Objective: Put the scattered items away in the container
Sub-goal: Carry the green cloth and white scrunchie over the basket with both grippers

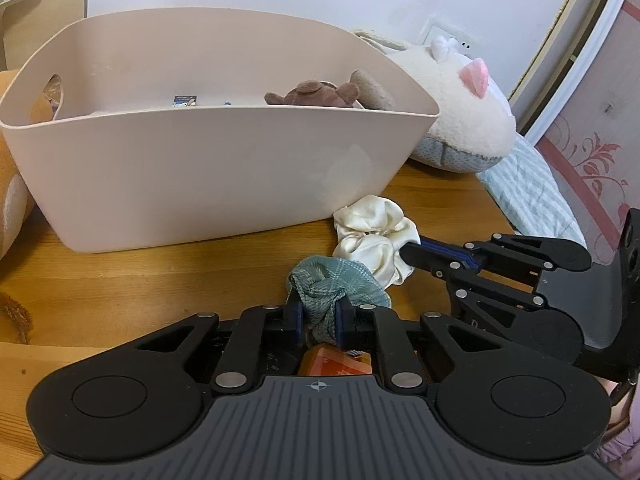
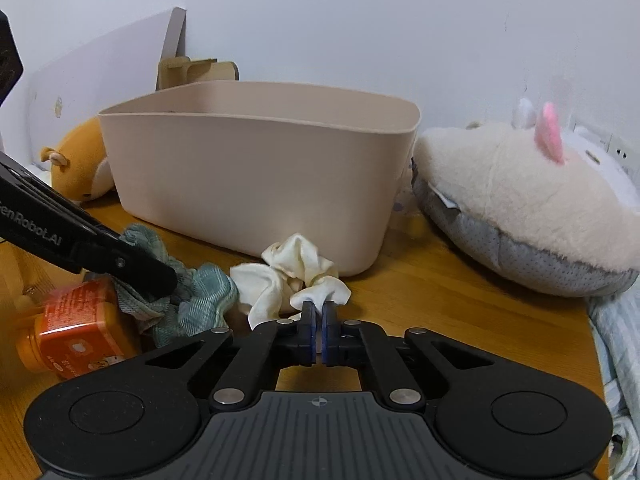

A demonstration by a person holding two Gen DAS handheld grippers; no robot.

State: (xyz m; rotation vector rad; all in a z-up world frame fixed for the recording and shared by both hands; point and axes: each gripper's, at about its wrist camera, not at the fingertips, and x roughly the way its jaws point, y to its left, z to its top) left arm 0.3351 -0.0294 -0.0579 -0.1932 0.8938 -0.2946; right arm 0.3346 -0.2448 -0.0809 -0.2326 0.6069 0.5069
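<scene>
My left gripper (image 1: 318,312) is closed on the teal scrunchie (image 1: 336,280), with a fold of the fabric pinched between the blue pads. My right gripper (image 2: 319,312) is closed on the near edge of the cream scrunchie (image 2: 292,276); only a thin fold sits between its pads.

Both scrunchies lie on the wooden table (image 1: 120,280), touching each other, just in front of the beige plastic tub (image 1: 200,160). In the left wrist view the cream one is at about 1 o'clock from the teal one. An orange packet (image 2: 76,332) lies under and beside the teal scrunchie, at 9 o'clock in the right wrist view. A brown plush toy (image 1: 316,94) is already inside the tub.

I judge both scrunchies very light, soft and floppy, not fragile. The cream one looks satin, so it may slip out of such a small bite; a deeper hold on a thick gathered part would be safer. The teal one looks ribbed and should grip well. When lifted, they may hang down and brush the tub rim.
</scene>
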